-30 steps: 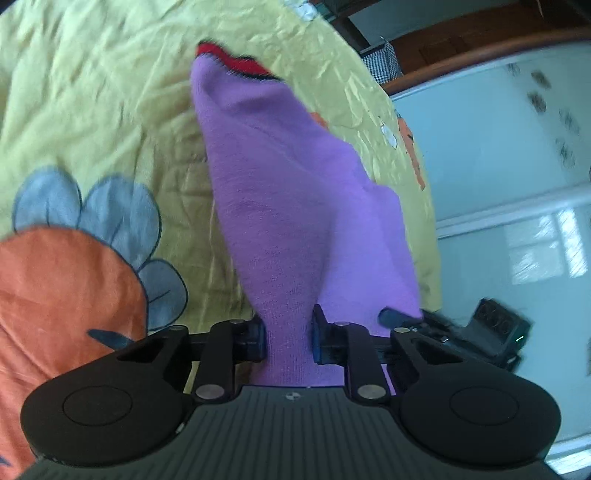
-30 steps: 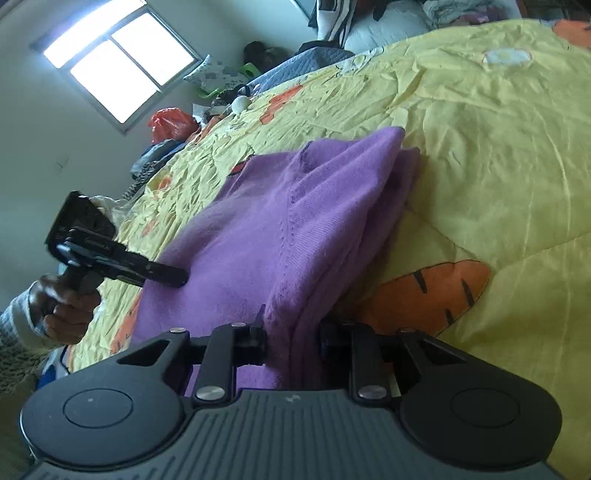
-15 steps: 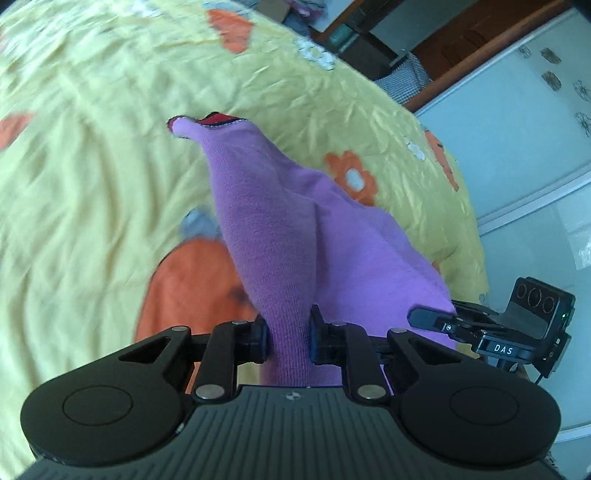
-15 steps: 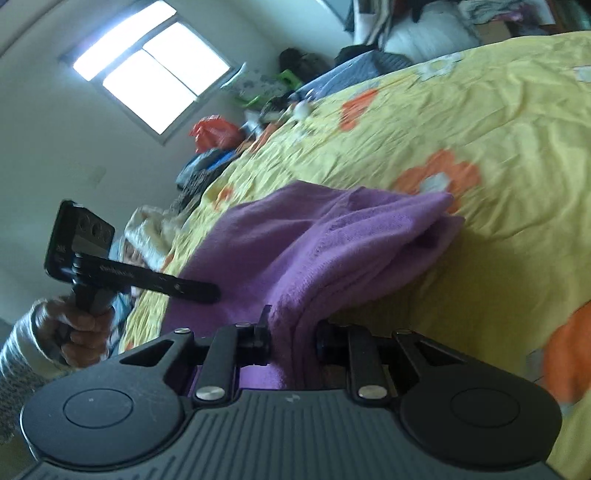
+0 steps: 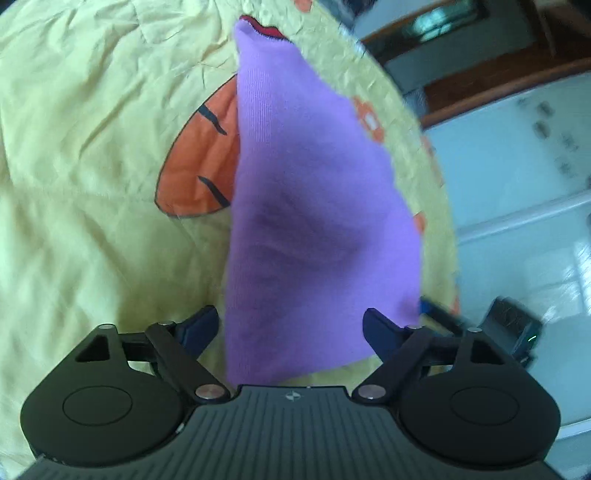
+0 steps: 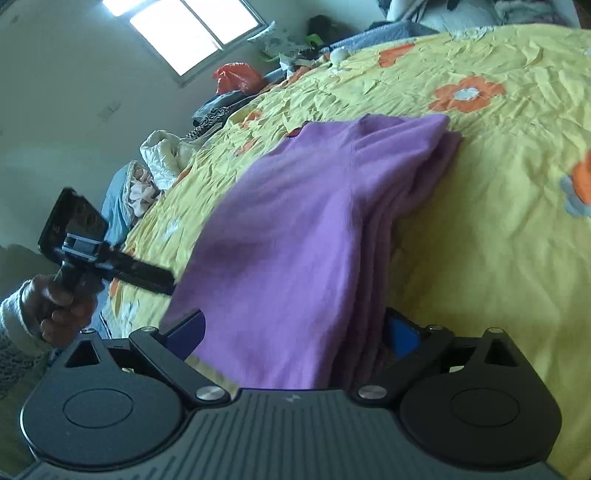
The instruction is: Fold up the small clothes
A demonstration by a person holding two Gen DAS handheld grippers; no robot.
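1. Nearest in the left wrist view, the left gripper (image 5: 291, 328) has its fingers (image 5: 199, 326) spread and opening. The purple garment (image 5: 306, 206) lies between them, and neither pad presses on it.
2. In the right wrist view it is much the same. The right gripper (image 6: 295, 332) has its fingers (image 6: 402, 334) spread wide and opening, with the purple garment (image 6: 303, 236) running up between them, loose from the pads.
3. The garment rests folded on the bed's yellow bedspread (image 5: 81, 155), stacked in several layers along its right-hand edge as the right camera sees it.
4. Seen from the left wrist, the cloth narrows toward its far end, where a strip of red trim (image 5: 267, 31) shows.
5. It partly covers an orange patch with dark stripes (image 5: 195, 166) printed on the spread.
6. To the left in the right wrist view, a hand (image 6: 62, 306) in a pale knitted sleeve (image 6: 14, 328) grips the handle of the left gripper at the garment's edge.
7. Further off, orange flowers (image 6: 467, 94) dot the bedspread.
8. At the bed's far side lie heaps of other clothes (image 6: 162, 151) and a red bag (image 6: 236, 75).
9. Beyond that, a bright window (image 6: 192, 27) sits high in the wall.
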